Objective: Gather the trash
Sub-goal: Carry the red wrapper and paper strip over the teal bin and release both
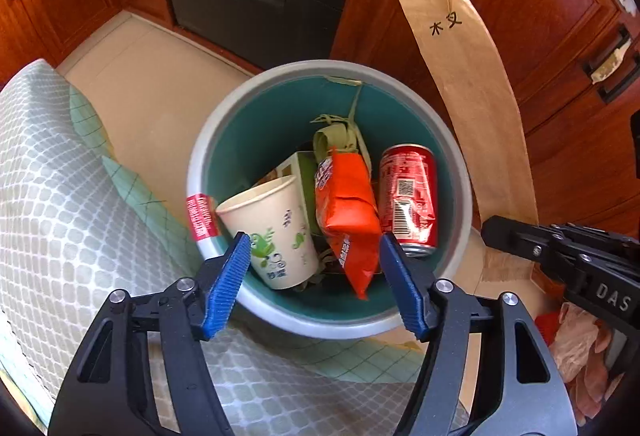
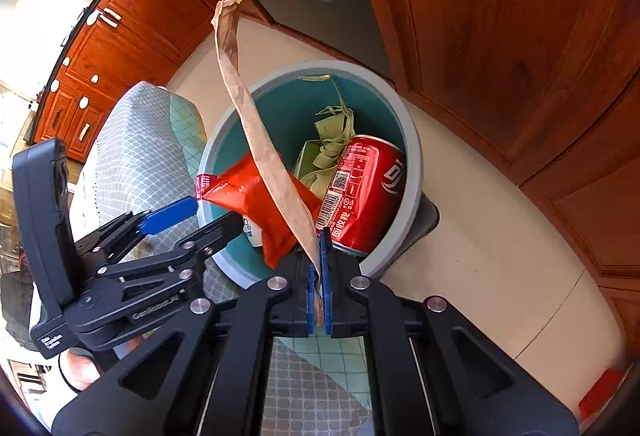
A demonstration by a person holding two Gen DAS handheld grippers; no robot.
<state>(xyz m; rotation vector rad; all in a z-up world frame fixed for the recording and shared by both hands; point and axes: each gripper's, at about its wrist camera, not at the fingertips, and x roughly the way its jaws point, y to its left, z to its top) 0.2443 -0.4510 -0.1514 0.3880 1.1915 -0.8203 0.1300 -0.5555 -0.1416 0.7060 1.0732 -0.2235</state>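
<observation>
Nearest us, the right hand-held gripper (image 2: 319,276) clamps the bottom end of a long paper sleeve (image 2: 256,140), light and floppy, best pinched at that end. The left hand-held gripper (image 1: 314,276) gapes empty over the bin (image 1: 224,124); beyond, an orange snack packet (image 1: 346,204) sits inside.

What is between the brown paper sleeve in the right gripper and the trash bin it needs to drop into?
Nothing visible. The paper sleeve is pinched in the right gripper near the trash bin, whose mouth is uncovered. The left gripper hangs open over the bin's near side.
</observation>
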